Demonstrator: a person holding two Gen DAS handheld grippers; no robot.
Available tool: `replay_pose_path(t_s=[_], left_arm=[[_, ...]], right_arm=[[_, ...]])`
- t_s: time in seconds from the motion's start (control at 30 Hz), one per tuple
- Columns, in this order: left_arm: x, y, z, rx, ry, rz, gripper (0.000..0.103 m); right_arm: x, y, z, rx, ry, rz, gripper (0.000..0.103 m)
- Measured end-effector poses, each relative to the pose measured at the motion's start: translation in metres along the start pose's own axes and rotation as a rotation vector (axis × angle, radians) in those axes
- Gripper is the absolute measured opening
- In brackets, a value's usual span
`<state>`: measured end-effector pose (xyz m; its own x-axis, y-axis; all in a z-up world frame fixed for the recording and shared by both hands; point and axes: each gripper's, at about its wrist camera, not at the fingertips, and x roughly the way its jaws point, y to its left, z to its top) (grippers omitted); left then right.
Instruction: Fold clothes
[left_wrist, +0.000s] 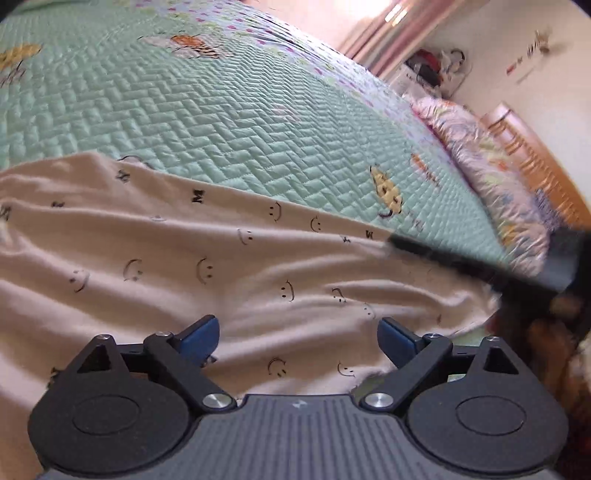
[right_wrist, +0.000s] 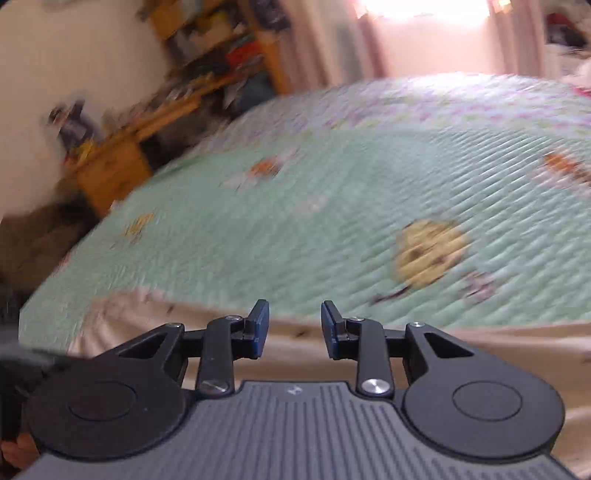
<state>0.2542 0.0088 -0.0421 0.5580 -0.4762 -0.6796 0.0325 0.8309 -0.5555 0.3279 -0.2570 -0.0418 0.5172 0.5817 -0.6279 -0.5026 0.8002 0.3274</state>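
The garment (left_wrist: 184, 266), a pale beige piece printed with small smiley faces, lay spread and rumpled on the green quilted bedspread (left_wrist: 229, 110) at the near side of the bed, its far edge running across the quilt. Over the garment the left tongs (left_wrist: 298, 334) were spread wide with nothing between them, ridges of cloth bunched just beyond their tips. The right tongs (right_wrist: 294, 328) stood partly apart and empty above the garment's far edge, and that view was heavily smeared. To me the risk was a careless pinch: the right tongs, coming in fast, could catch the bedspread along with the hem, or miss the edge altogether. The wrinkles might also get folded in, leaving a lopsided crease.
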Motion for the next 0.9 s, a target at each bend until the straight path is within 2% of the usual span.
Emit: replay_pose_path(t_s=[0.03, 0.1, 0.2, 0.27, 0.33, 0.37, 0.43, 0.5, 0.57, 0.63, 0.67, 0.77, 0.9], left_arm=[[-0.009, 0.006, 0.003, -0.014, -0.026, 0.009, 0.092], [-0.027, 0.019, 0.01, -0.04, -0.076, 0.032, 0.092], [-0.043, 0.029, 0.033, -0.031, -0.137, 0.127, 0.092], [-0.043, 0.029, 0.05, -0.015, -0.148, 0.195, 0.092], [-0.032, 0.021, 0.064, 0.044, -0.136, 0.26, 0.091], [-0.023, 0.016, 0.071, 0.077, -0.123, 0.302, 0.088], [-0.003, 0.008, 0.083, 0.12, -0.09, 0.379, 0.085], [0.015, 0.004, 0.093, 0.134, -0.067, 0.428, 0.081], [0.028, 0.001, 0.098, 0.139, -0.049, 0.457, 0.08], [0.04, -0.004, 0.101, 0.165, -0.036, 0.482, 0.08], [0.044, -0.007, 0.101, 0.186, -0.031, 0.498, 0.08], [0.051, -0.018, 0.1, 0.249, -0.028, 0.502, 0.08], [0.061, -0.033, 0.102, 0.296, -0.026, 0.493, 0.081]], right_arm=[[0.009, 0.01, -0.01, -0.016, 0.036, 0.005, 0.033], [0.016, 0.022, -0.028, -0.034, 0.052, 0.028, 0.033], [0.004, 0.043, -0.047, -0.075, -0.019, 0.01, 0.034], [-0.001, 0.047, -0.044, -0.07, -0.064, 0.034, 0.034], [0.0, 0.046, -0.035, -0.025, -0.099, 0.081, 0.034], [0.001, 0.047, -0.031, -0.01, -0.116, 0.098, 0.033], [0.012, 0.052, -0.025, -0.011, -0.137, 0.095, 0.033], [0.025, 0.056, -0.02, -0.028, -0.139, 0.052, 0.033], [0.04, 0.055, -0.015, -0.014, -0.113, 0.0, 0.034], [0.052, 0.053, -0.016, 0.015, -0.018, 0.004, 0.033], [0.05, 0.054, -0.021, 0.01, -0.008, 0.001, 0.033], [0.034, 0.058, -0.039, 0.003, 0.011, 0.018, 0.033], [0.023, 0.054, -0.061, 0.036, -0.026, 0.036, 0.033]])
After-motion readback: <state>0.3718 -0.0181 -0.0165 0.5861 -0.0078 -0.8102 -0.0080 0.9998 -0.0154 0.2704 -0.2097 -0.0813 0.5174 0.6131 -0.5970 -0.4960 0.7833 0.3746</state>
